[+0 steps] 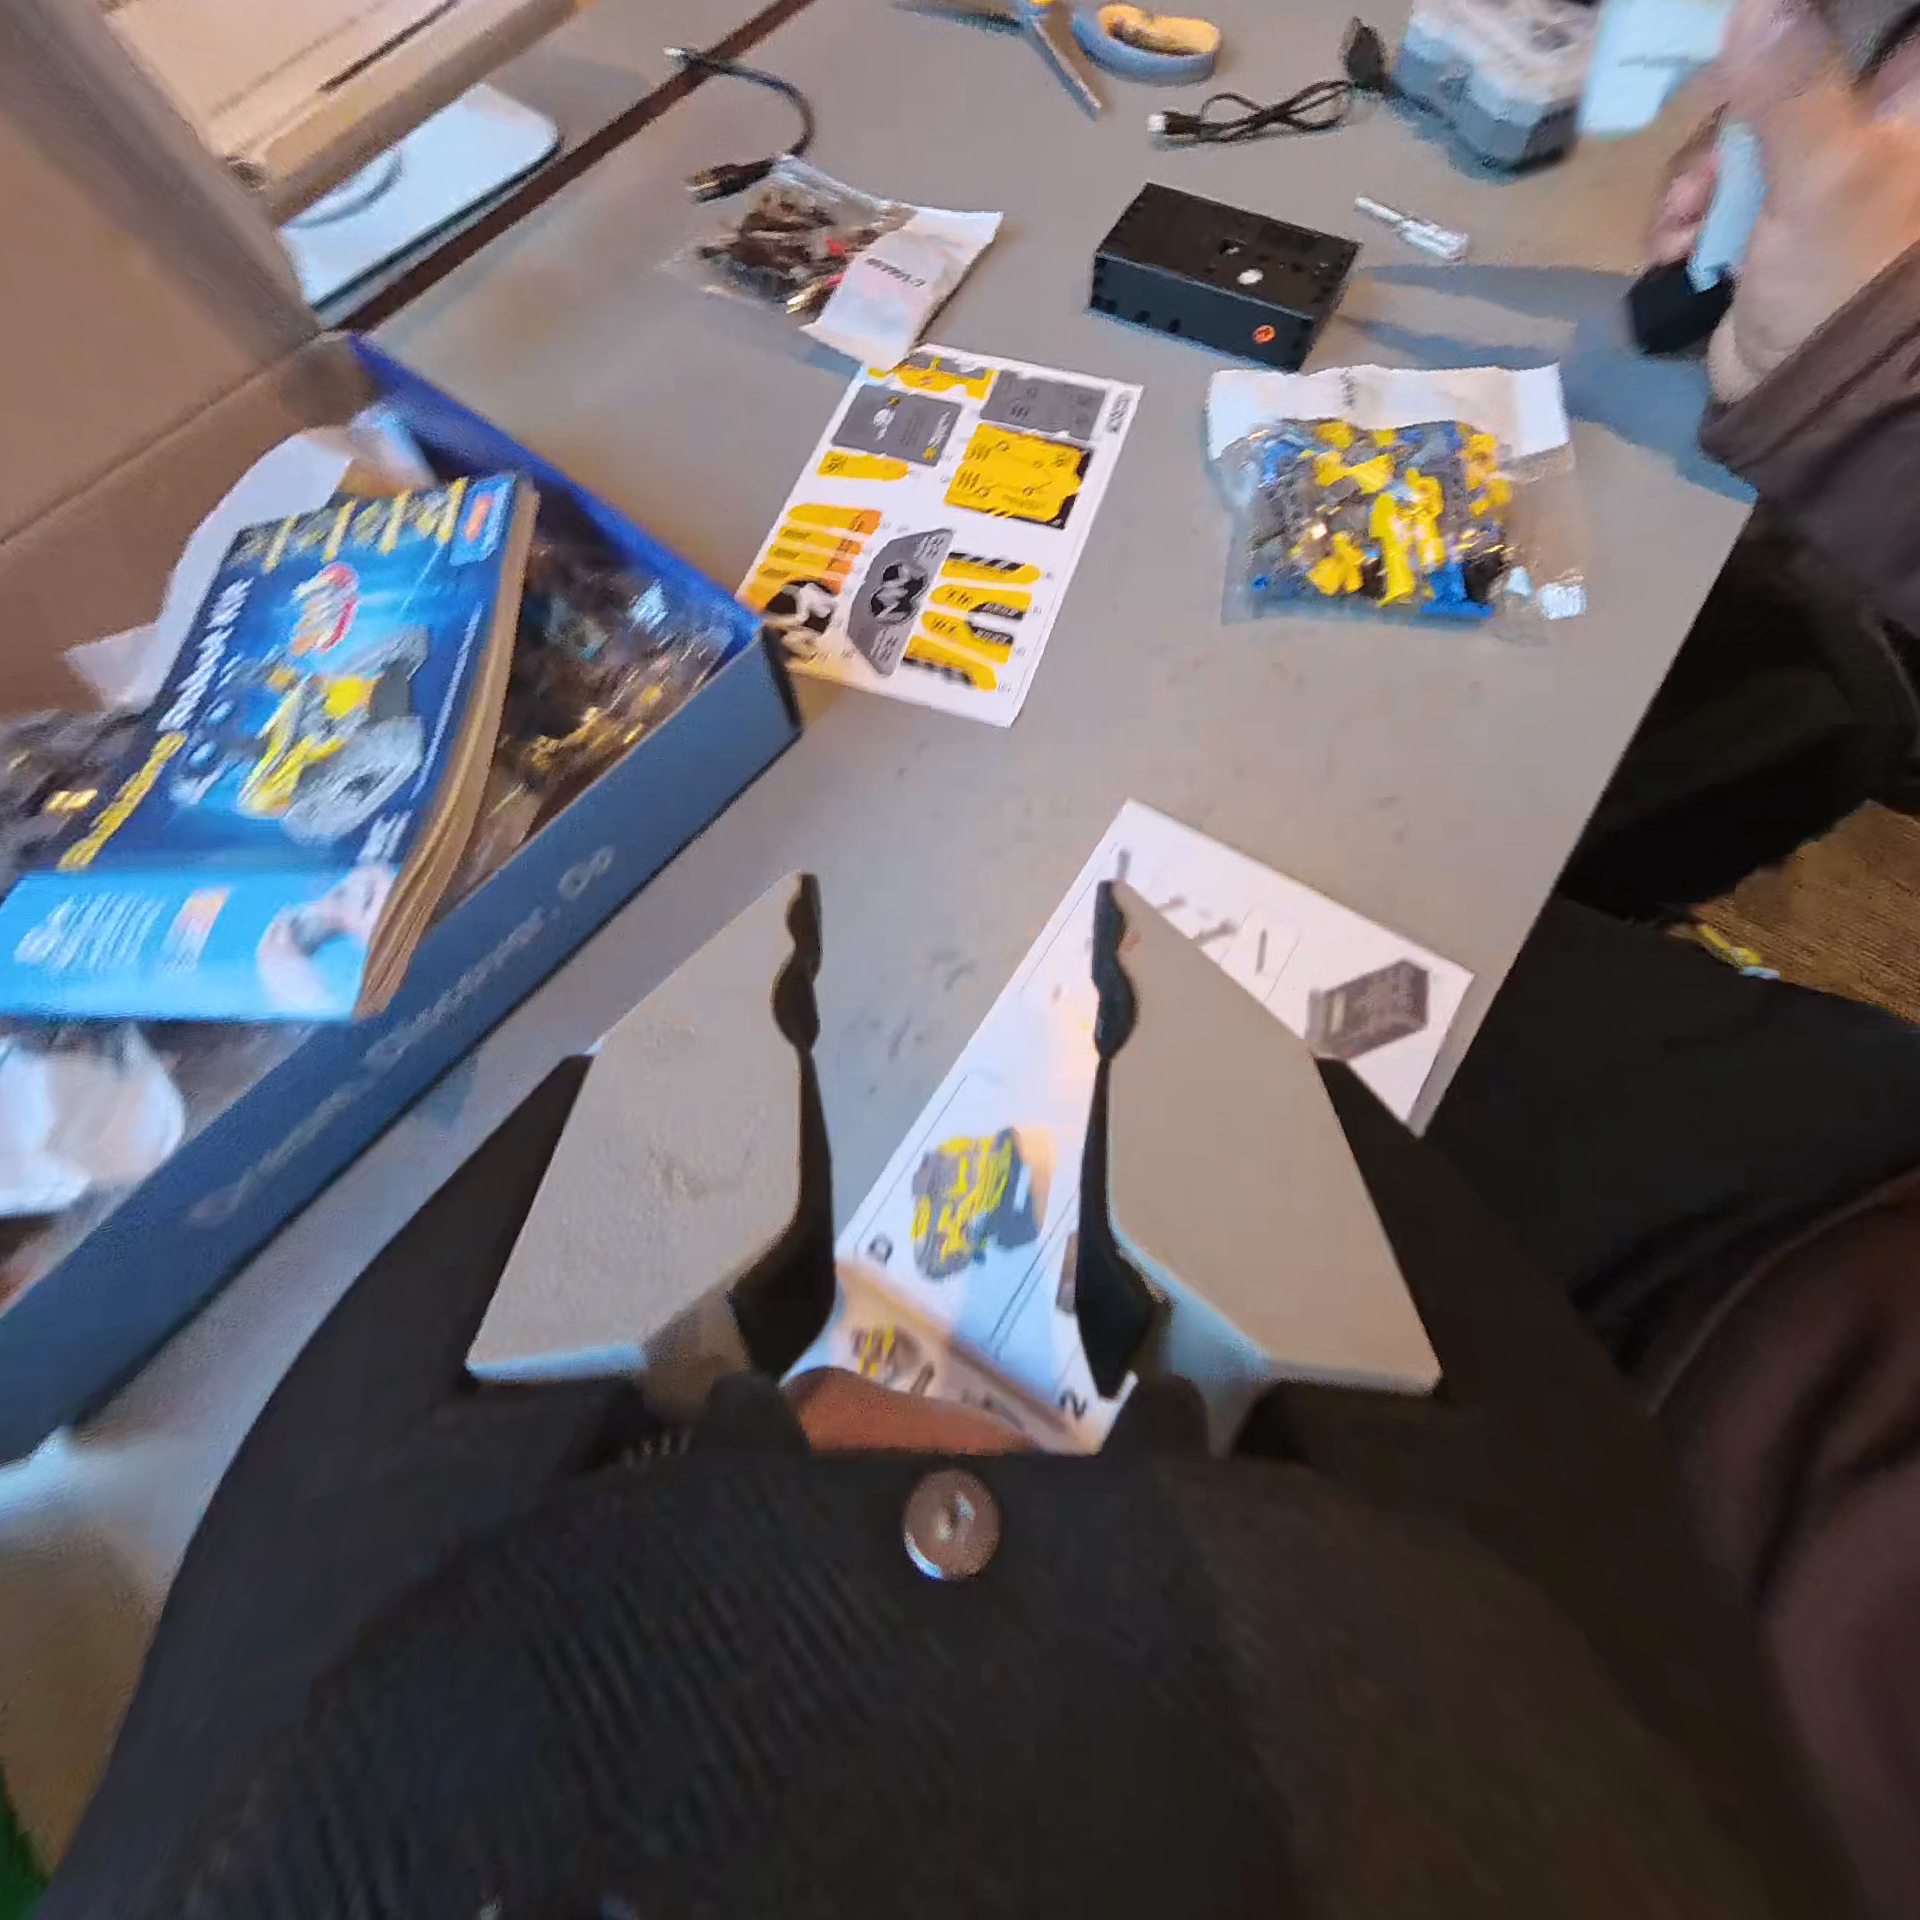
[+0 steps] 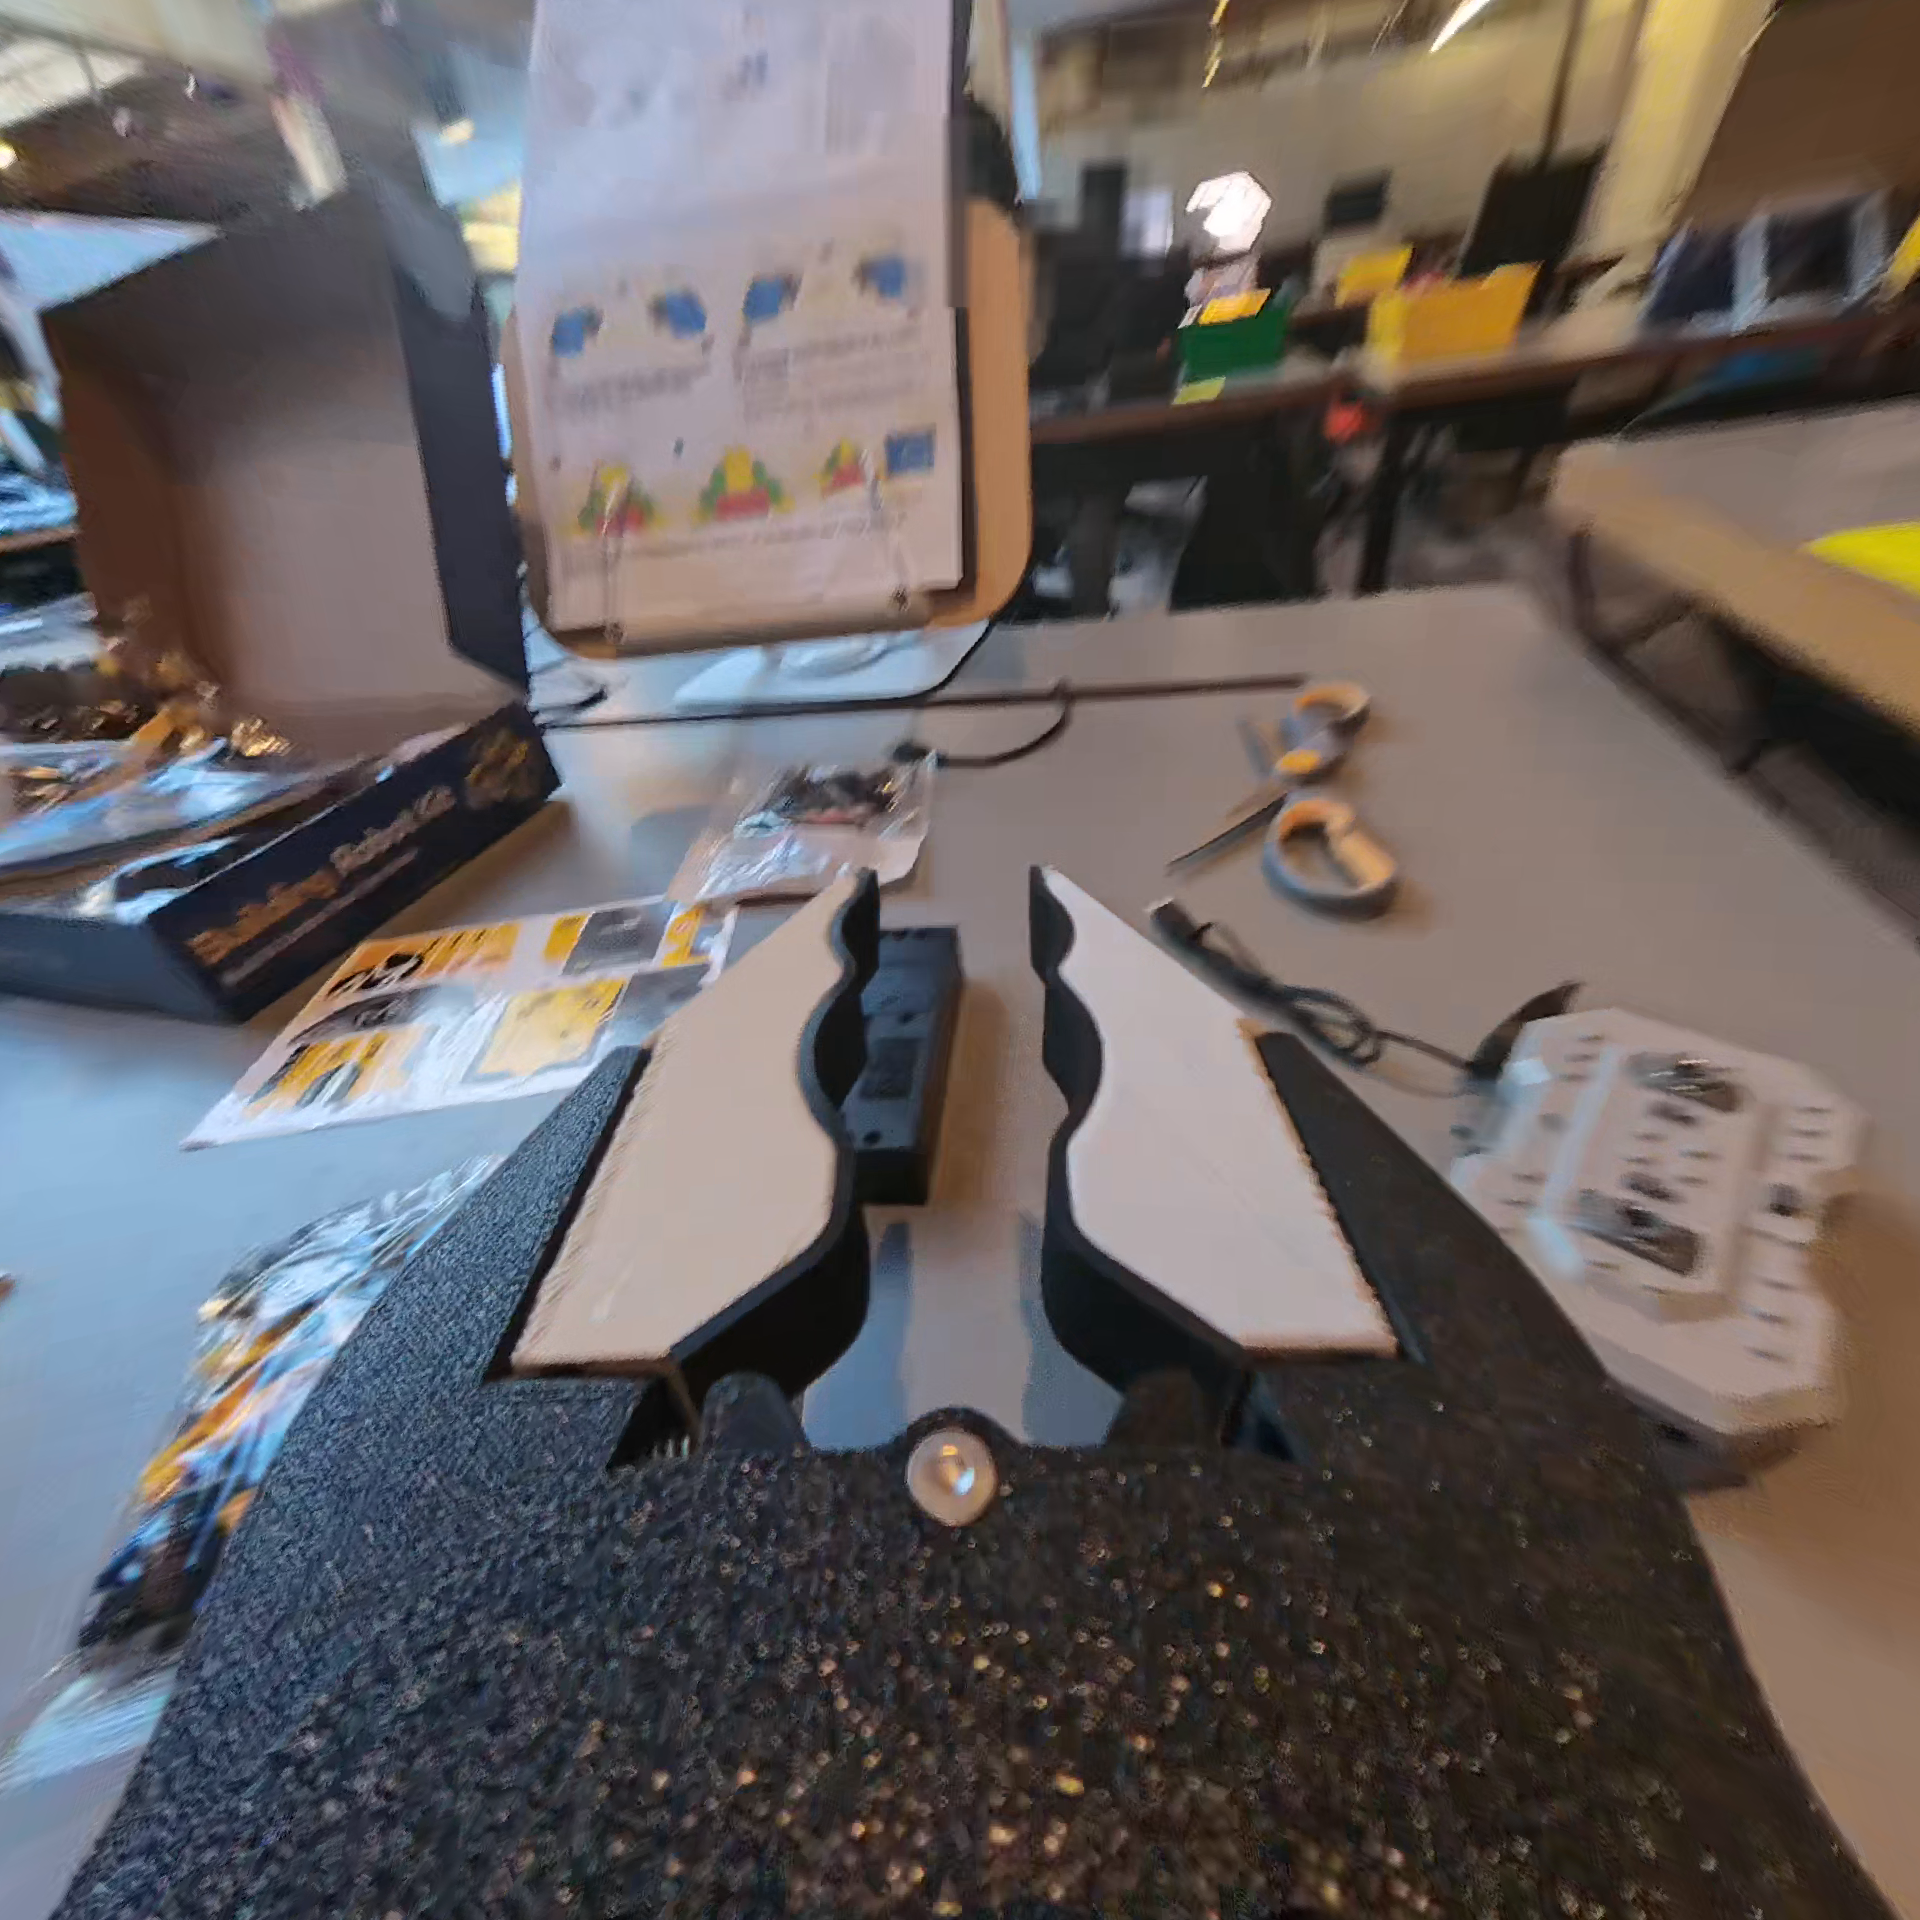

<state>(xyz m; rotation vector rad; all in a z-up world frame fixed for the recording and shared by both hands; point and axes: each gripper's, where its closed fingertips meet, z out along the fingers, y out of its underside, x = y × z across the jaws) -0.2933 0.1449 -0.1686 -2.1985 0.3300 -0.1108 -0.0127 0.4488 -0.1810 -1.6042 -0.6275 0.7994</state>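
Note:
My left gripper is open and empty above the grey table, over a white instruction sheet at the table's near edge. To its left lies an open blue box with a blue booklet across it. My right gripper is open and empty, low over the table. A black box-shaped unit lies just ahead between its fingers, nearer the left one; it also shows in the left wrist view.
A yellow sticker sheet and a bag of blue and yellow parts lie mid-table. A bag of dark parts, cables, scissors, a tape roll and a white printed pack lie around. A person's arm is at the right. The tape roll is about 25 centimeters from my right fingertips. My left wrist view looks at it from another angle.

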